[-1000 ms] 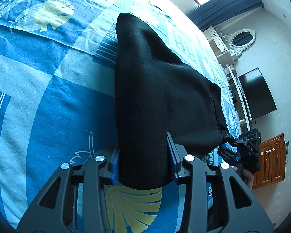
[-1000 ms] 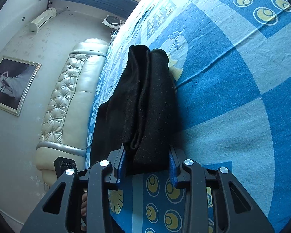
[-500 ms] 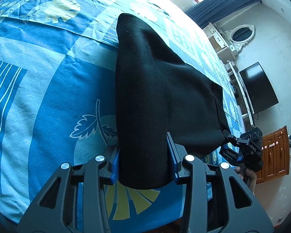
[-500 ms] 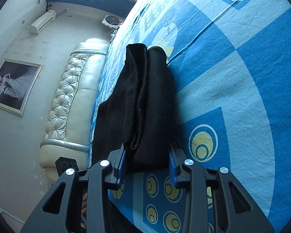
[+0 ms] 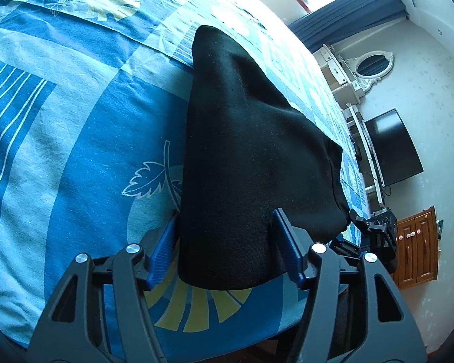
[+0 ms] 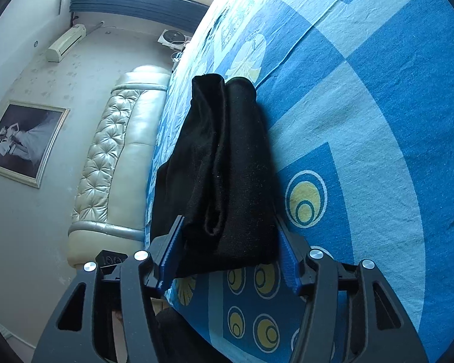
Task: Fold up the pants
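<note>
Black pants (image 5: 245, 157) hang stretched between my two grippers above a blue patterned bed (image 5: 75, 151). My left gripper (image 5: 225, 242) is shut on one end of the pants. My right gripper (image 6: 228, 248) is shut on the other end, where the black pants (image 6: 227, 166) are bunched in several layers. The far fold of the pants touches the bed. The right gripper also shows in the left wrist view (image 5: 375, 233) at the bed's edge.
A padded cream headboard (image 6: 115, 157) and a framed picture (image 6: 21, 142) are on the left in the right wrist view. A television (image 5: 393, 148), a wooden cabinet (image 5: 417, 248) and a white dresser with a mirror (image 5: 366, 69) stand beyond the bed.
Both grippers have drawn back toward the near edge of the bed with the pants still held. The bed pattern has slid away under them. The grip is unchanged.
</note>
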`<state>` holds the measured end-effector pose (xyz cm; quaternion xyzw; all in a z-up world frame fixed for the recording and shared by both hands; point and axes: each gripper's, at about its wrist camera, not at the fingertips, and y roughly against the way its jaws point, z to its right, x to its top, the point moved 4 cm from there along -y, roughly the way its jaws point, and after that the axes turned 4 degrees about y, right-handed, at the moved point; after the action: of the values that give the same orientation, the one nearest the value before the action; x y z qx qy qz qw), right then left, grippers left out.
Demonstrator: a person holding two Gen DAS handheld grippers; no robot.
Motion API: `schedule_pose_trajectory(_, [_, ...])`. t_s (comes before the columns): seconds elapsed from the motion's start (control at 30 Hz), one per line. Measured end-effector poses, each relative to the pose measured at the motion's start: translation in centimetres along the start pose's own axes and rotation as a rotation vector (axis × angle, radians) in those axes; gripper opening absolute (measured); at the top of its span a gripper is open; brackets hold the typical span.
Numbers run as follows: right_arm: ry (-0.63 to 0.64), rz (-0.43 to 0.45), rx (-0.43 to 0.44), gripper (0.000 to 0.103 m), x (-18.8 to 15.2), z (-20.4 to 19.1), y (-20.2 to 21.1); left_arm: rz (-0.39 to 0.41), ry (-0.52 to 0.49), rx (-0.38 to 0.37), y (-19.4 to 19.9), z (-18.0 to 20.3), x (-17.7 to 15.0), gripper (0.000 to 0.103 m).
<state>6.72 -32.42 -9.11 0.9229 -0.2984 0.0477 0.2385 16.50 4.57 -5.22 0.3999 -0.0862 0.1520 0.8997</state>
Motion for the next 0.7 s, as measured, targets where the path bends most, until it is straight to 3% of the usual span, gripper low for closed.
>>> schedule_pose_trajectory(0.17, [0.018,0.007,0.006,0.072,-0.1,-0.5,-0.2,-0.005,0.059,-0.060,-0.3,-1.1,-0.1,0.076])
schedule_pose_trajectory(0.27, [0.045,-0.010,-0.008,0.072,-0.3,-1.1,-1.4,-0.009,0.091,-0.072,-1.0,-1.3,0.1,0.076])
schedule_pose_trajectory(0.4, [0.112,-0.025,-0.058,0.072,-0.5,-1.7,-2.7,-0.002,0.057,-0.053,-1.9,-0.6,0.1,0.075])
schedule_pose_trajectory(0.5, [0.130,-0.043,-0.106,0.057,-0.7,-1.8,-3.1,-0.014,0.031,-0.046,-2.4,0.0,0.1,0.055])
schedule_pose_trajectory(0.57, [0.093,-0.037,-0.073,0.047,-0.6,-1.5,-2.7,-0.011,0.031,-0.031,-2.3,0.1,0.0,0.051])
schedule_pose_trajectory(0.7, [0.029,-0.028,0.001,0.041,-0.8,-1.1,-1.7,-0.008,0.016,-0.006,-1.6,0.5,-0.1,0.042])
